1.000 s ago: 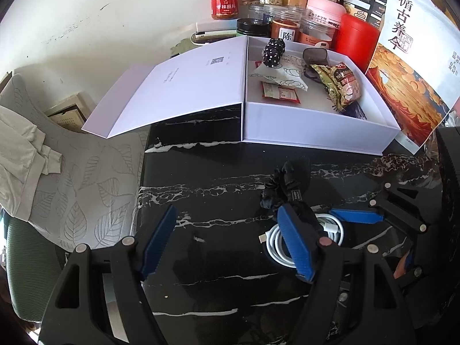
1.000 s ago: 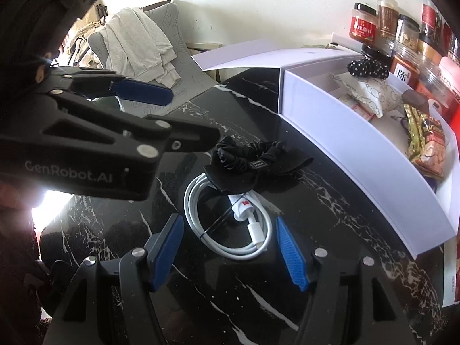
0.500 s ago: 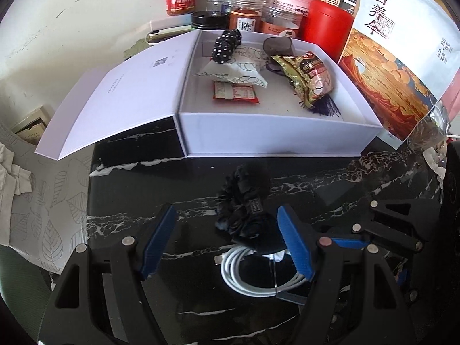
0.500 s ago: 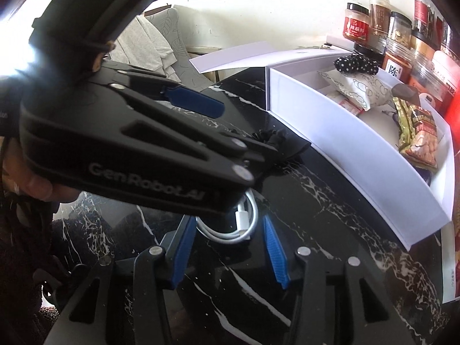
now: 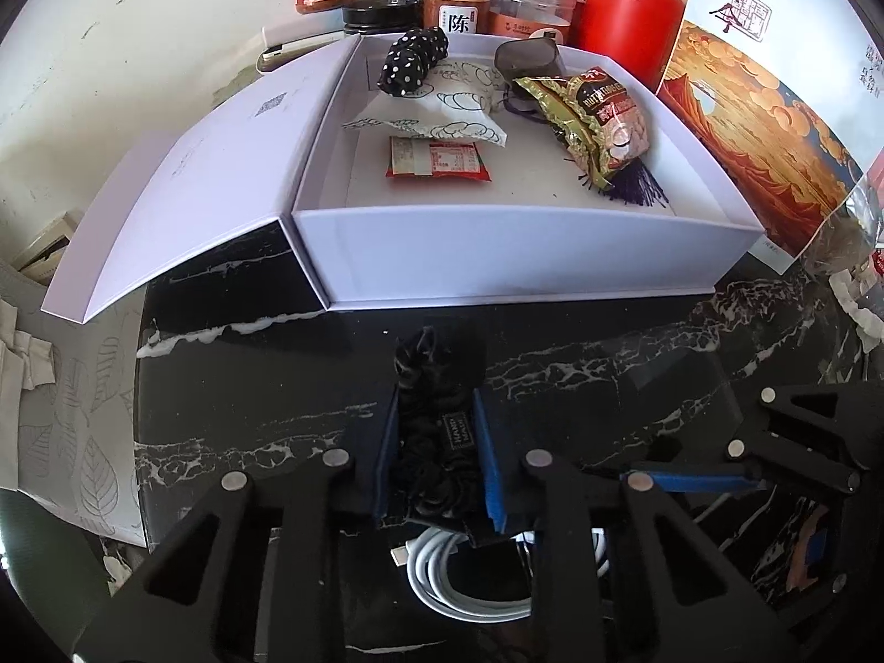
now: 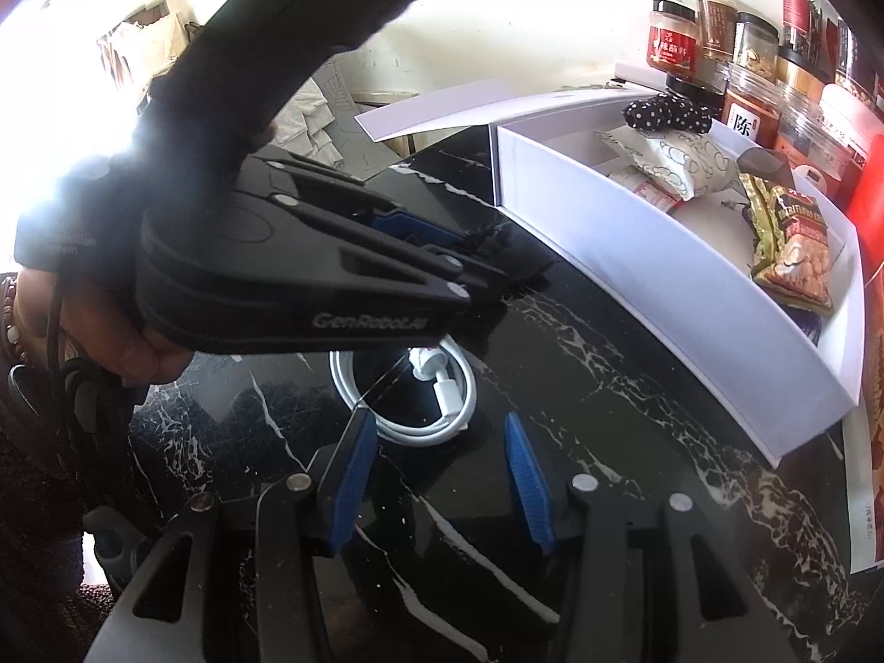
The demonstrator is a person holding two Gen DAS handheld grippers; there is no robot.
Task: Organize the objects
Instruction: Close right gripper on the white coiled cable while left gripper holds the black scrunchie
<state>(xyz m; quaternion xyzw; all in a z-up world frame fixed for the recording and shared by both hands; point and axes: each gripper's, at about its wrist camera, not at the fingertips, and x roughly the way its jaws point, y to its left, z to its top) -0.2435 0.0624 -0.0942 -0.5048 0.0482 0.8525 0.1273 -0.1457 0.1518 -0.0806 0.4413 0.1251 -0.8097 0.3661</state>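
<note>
My left gripper (image 5: pixel 436 420) is shut on a black scrunchie (image 5: pixel 433 442), which sits between its blue pads just above the black marble table (image 5: pixel 580 364). The same gripper (image 6: pixel 486 271) and scrunchie (image 6: pixel 511 254) show in the right wrist view. A coiled white cable (image 6: pixel 409 392) lies on the table under the left gripper; it also shows in the left wrist view (image 5: pixel 458 580). My right gripper (image 6: pixel 436 464) is open and empty, just short of the cable. An open white box (image 5: pixel 530 254) stands behind, holding snack packets and a dotted scrunchie (image 5: pixel 414 61).
The box lid (image 5: pixel 210 166) lies open to the left. Jars (image 5: pixel 458 5) and a red canister (image 5: pixel 630 27) stand behind the box by the wall. A printed bag (image 5: pixel 762 83) leans at the right. A chair with cloth (image 5: pixel 66 420) is left of the table.
My left gripper has moved forward over the scrunchie and closed on it. My right gripper has stayed open near the cable.
</note>
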